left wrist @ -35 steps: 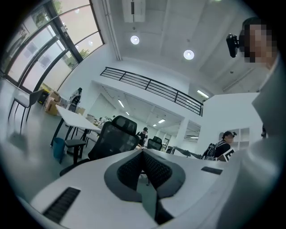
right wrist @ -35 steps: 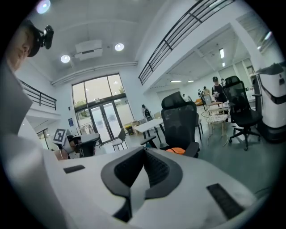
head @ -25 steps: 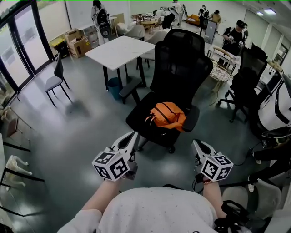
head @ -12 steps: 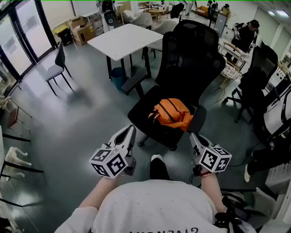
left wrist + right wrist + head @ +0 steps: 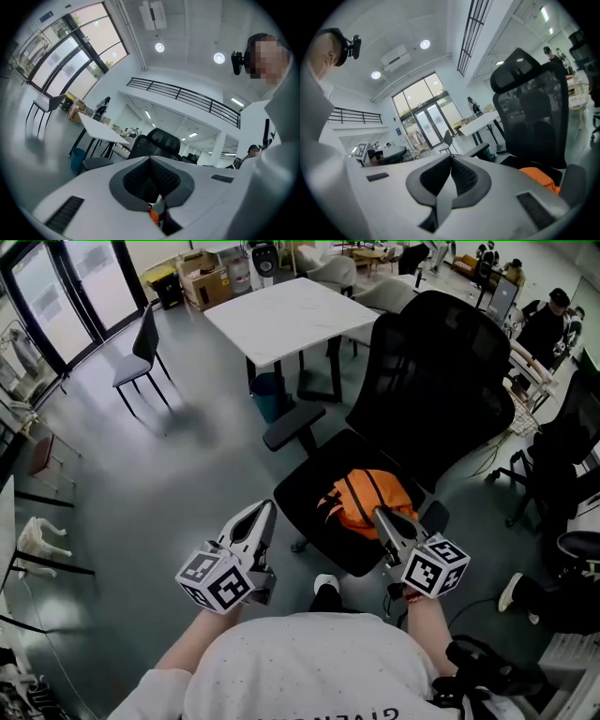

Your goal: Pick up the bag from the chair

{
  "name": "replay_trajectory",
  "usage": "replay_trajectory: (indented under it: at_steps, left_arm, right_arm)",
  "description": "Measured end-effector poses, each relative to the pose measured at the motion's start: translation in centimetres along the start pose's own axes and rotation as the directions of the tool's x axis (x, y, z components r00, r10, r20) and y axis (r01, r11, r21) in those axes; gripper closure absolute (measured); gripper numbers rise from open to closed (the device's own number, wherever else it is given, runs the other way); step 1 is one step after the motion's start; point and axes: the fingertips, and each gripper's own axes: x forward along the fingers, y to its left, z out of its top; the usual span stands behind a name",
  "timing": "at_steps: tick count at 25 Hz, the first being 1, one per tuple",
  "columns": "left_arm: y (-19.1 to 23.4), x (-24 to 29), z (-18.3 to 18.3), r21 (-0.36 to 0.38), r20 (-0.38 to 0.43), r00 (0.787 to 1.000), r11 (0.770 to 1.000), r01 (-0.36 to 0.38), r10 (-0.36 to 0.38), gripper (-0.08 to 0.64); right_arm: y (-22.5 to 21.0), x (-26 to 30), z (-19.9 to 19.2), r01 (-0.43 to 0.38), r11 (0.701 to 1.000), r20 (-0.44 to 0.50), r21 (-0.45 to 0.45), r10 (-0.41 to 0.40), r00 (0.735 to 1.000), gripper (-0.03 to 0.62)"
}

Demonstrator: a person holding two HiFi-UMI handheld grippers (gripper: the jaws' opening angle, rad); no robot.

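Now the orange bag [image 5: 356,498] lies on the seat of the black office chair [image 5: 441,362]. The right gripper [image 5: 379,513], squeezed closed and holding nothing, points at the bag; the left gripper [image 5: 265,506], closed and holding nothing too, is beside the seat

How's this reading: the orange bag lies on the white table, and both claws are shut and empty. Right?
Not quite. The orange bag lies on the seat of the black office chair, not the white table, as the head view shows. The left claw and right claw are shut and empty.
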Motion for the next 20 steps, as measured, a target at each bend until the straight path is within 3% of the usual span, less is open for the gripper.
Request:
replay_trajectory:
  at_steps: [3,7,11,14,18,19,20]
  left_arm:
    - [1.4,3.2,-1.5,0.016,-0.04,0.999,0.999,-0.031,0.032,0.548]
    - [3.5,6.0,-3.8,0.0,-0.12,0.988,0.995,-0.1,0.1,0.548]
    - [7.0,8.1,-5.4,-0.011,-0.163,0.97,0.983,-0.184,0.18,0.548]
    - [9.5,8.7,-6.9,-0.022,-0.198,0.953,0.971,-0.236,0.227,0.548]
    - [12.1,9.1,-9.2,-0.036,-0.253,0.925,0.952,-0.302,0.284,0.548]
    - [12.6,9.1,-9.9,-0.04,-0.27,0.917,0.948,-0.315,0.293,0.548]
    - [13.0,9.1,-10.6,-0.043,-0.285,0.91,0.945,-0.324,0.3,0.548]
  right_arm:
    - [-2.2,3.6,-0.7,-0.057,0.998,-0.069,-0.004,0.057,0.996,0.591]
    - [-5.4,7.4,-2.8,-0.068,0.998,-0.163,0.003,0.068,0.984,0.591]
    - [-9.0,11.9,-5.3,-0.089,0.994,-0.225,0.065,0.101,0.969,0.591]
    - [-12.0,14.5,-7.6,-0.043,0.998,-0.27,0.05,0.055,0.961,0.591]
    - [-16.7,16.7,-10.9,0.074,0.997,-0.324,0.026,-0.062,0.944,0.574]
    - [-17.6,17.0,-11.8,0.087,0.996,-0.343,0.013,-0.077,0.936,0.494]
    - [-18.2,17.5,-12.8,0.087,0.996,-0.367,-0.001,-0.081,0.927,0.463]
